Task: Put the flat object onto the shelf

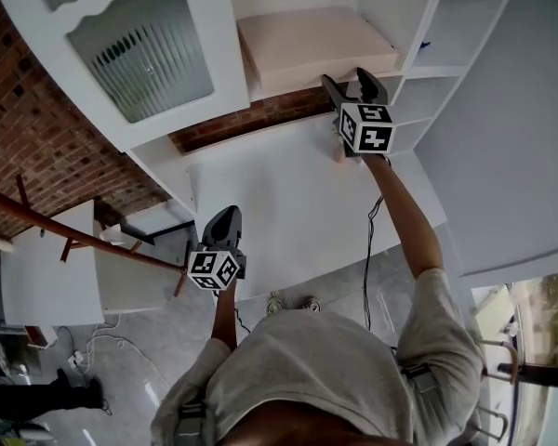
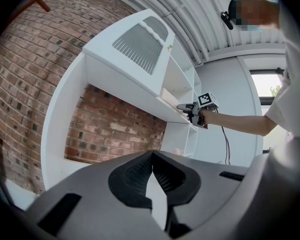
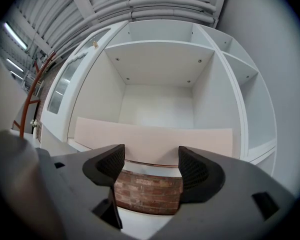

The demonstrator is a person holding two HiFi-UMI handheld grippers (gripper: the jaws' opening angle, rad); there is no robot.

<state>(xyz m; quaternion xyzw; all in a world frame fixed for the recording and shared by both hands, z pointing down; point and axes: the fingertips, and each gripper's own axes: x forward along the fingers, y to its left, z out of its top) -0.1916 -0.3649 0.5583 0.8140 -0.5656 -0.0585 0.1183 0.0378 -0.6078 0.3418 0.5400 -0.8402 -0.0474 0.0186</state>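
While the L gripper (image 1: 225,217) hangs low by the person's torso (image 1: 307,370), over the front edge of a white counter (image 1: 279,203), its jaws are pressed together w/ nothing btwn them, as its own view confirms (image 2: 151,181). Farther out, the person's outstretched R arm (image 1: 405,221) carries the R gripper (image 1: 353,85) up to the front lip of a shelf (image 1: 279,87) in a white shelving unit. R jaws stand wide apart and empty (image 3: 146,168); only the red brick wall (image 3: 147,191) below the shelf shows through the gap. Just beyond the tips lies the flat object (image 3: 155,140), a pale pinkish board (image 1: 312,43), resting flat on that shelf w/ its long edge facing outward and spanning nearly the full compartment width. Whether the tips touch its edge cannot be told. Left gripper view shows the R gripper (image 2: 189,109) at the same shelf lip from the side. Beyond: the compartment's bare white back panel (image 3: 157,104); narrower side shelves (image 3: 250,109) to the R; a cabinet door w/ ribbed glass (image 1: 144,49) to the L.
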